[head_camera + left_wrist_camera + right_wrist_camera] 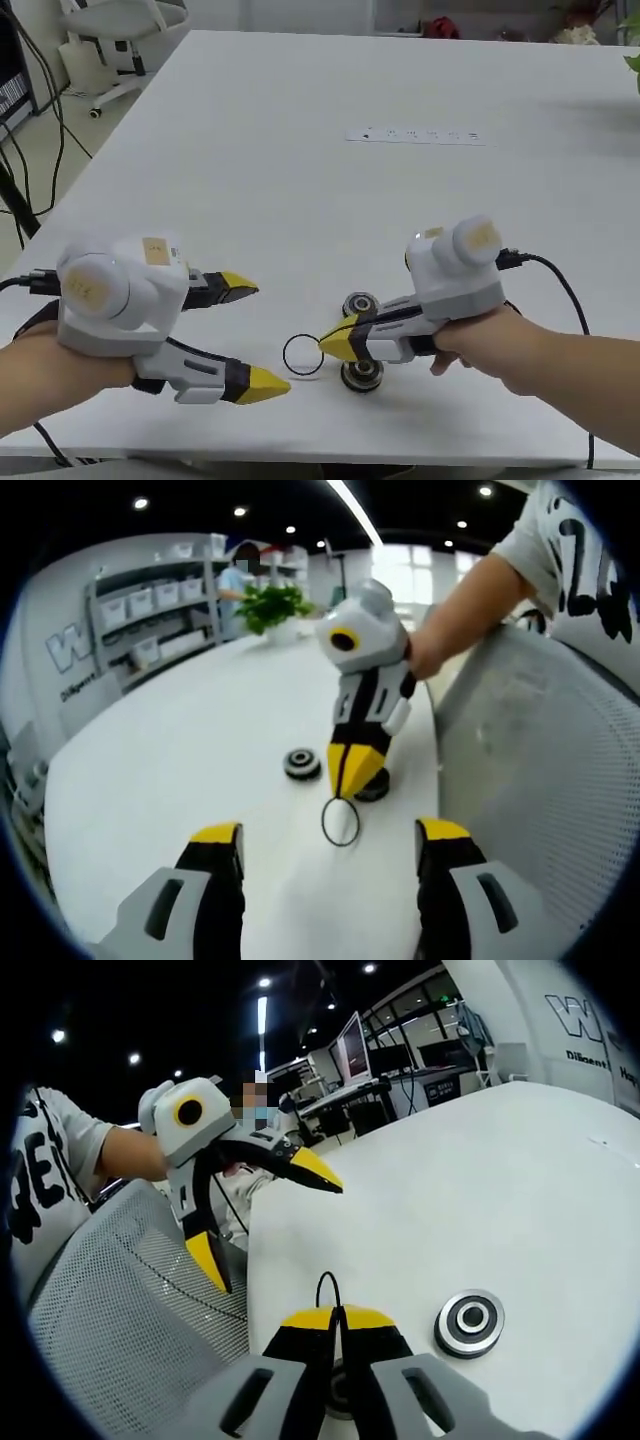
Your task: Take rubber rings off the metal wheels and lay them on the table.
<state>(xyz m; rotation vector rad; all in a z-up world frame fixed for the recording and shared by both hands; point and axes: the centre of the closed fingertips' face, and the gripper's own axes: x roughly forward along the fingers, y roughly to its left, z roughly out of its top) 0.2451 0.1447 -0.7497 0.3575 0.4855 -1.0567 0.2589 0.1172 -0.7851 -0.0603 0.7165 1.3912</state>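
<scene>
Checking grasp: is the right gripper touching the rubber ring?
Touching. Right gripper view: the shut right gripper pinches the rubber ring, which rises from its tips.

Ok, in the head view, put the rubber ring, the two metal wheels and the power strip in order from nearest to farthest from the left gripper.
1. Rubber ring, just right of the left gripper, pinched by the right gripper.
2. Back wheel and front wheel, right of the ring: too close to call.
3. Power strip, far up the table.
</scene>
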